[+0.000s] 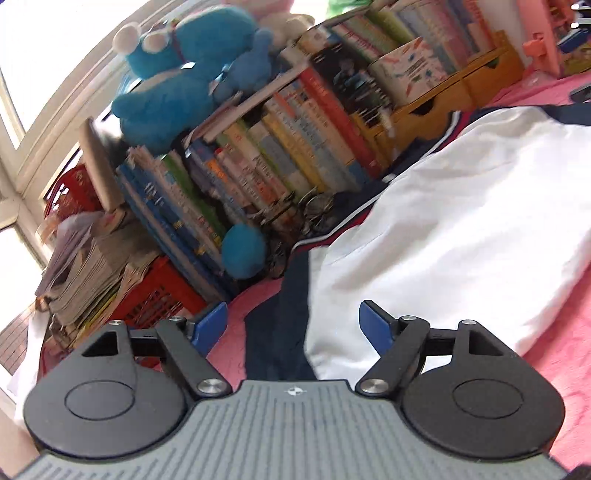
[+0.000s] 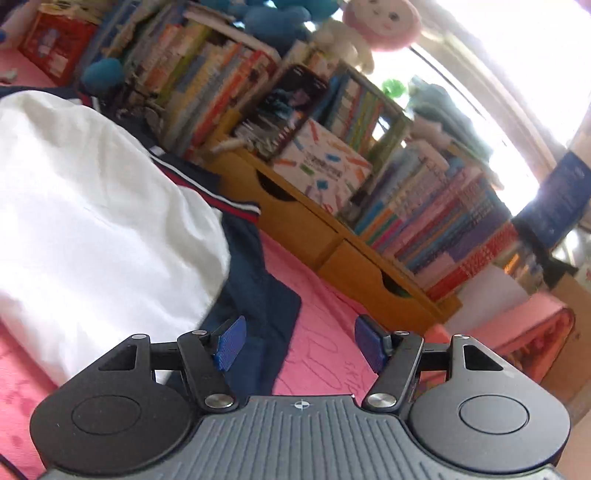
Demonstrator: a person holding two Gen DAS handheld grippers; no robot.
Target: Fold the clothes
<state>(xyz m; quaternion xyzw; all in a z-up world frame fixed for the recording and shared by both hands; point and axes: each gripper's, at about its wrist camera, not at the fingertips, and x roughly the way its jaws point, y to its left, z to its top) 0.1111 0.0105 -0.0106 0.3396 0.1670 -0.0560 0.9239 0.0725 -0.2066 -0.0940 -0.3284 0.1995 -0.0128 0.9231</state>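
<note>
A white and navy jacket (image 1: 461, 206) with red and white trim lies spread on the pink cover (image 1: 554, 369). My left gripper (image 1: 293, 325) is open and empty, just above the jacket's navy sleeve end (image 1: 273, 332). In the right wrist view the same jacket (image 2: 92, 192) fills the left side. My right gripper (image 2: 299, 343) is open and empty, with its left finger over the other navy sleeve (image 2: 266, 295) and its right finger over the bare pink cover (image 2: 325, 332).
Rows of books (image 1: 258, 166) and a yellow wooden drawer unit (image 2: 332, 240) line the far edge of the cover. Blue plush toys (image 1: 184, 70) and a pink one (image 2: 380, 22) sit on the books. A red crate (image 1: 159, 291) with papers stands at the left.
</note>
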